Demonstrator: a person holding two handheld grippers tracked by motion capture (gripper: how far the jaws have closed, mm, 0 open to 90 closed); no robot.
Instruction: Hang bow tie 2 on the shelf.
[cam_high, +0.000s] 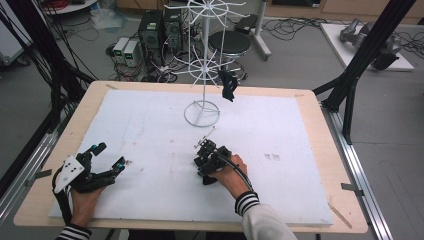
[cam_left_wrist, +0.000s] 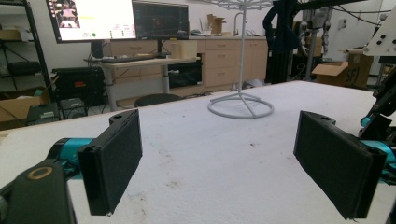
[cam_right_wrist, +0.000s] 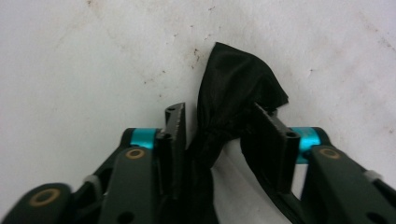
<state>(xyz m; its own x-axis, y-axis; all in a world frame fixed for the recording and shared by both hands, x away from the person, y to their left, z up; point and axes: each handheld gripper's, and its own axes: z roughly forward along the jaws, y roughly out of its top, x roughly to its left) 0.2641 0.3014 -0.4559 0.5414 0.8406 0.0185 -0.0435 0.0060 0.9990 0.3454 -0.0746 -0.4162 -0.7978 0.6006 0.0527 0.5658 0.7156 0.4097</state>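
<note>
Right gripper view: your right gripper pinches crumpled black fabric cloth, bunched toward 12 o'clock.
Left gripper: jaws spread wide over white foam board.

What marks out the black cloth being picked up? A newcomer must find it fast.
On the white table mat, look in front of the white wire rack to the right gripper. Between its jaws lies a crumpled black cloth, shiny and bunched to a point. Unlike the other black piece hanging on the rack, it lies on the mat.
</note>
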